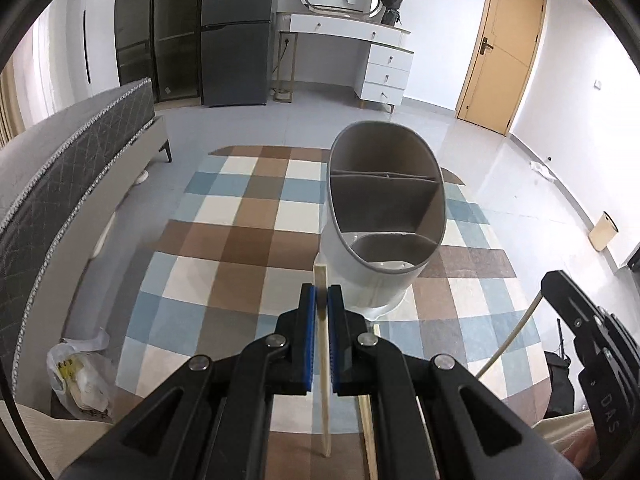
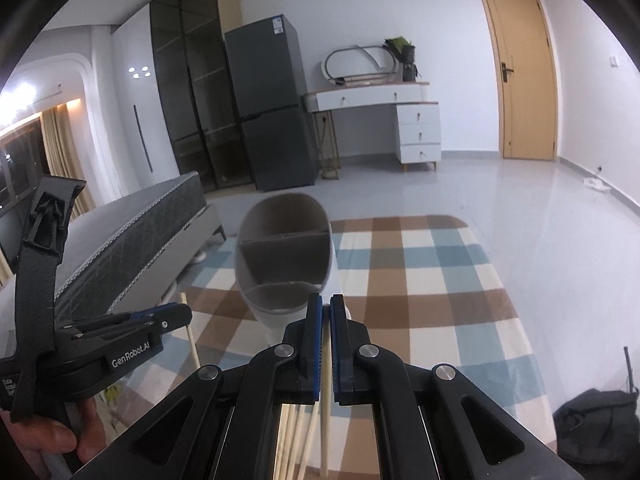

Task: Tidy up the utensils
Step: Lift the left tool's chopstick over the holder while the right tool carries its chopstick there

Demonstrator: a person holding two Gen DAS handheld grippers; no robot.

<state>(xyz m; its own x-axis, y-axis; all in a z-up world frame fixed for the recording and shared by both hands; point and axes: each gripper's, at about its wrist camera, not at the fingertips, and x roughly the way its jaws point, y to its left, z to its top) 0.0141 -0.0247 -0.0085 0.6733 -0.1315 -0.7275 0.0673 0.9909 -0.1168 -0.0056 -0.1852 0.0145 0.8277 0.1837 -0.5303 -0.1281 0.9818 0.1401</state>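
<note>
A grey oval utensil holder (image 1: 384, 216) with inner dividers stands on a glass table just ahead of both grippers; it also shows in the right wrist view (image 2: 286, 264). My left gripper (image 1: 321, 296) is shut on a pale wooden chopstick (image 1: 324, 364) that stands nearly upright, its top end just short of the holder's near wall. My right gripper (image 2: 325, 306) is shut on another pale chopstick (image 2: 325, 420) that hangs down below the jaws. The left gripper (image 2: 176, 316) also shows at the left of the right wrist view, and the right gripper's body (image 1: 580, 328) at the right of the left wrist view.
Several more chopsticks (image 2: 298, 436) lie on the glass under the right gripper. A checked rug (image 1: 240, 216) lies below the table. A bed (image 1: 76, 160) is to the left, a plastic bag (image 1: 80, 376) at lower left, a dark bag (image 2: 596, 424) at lower right.
</note>
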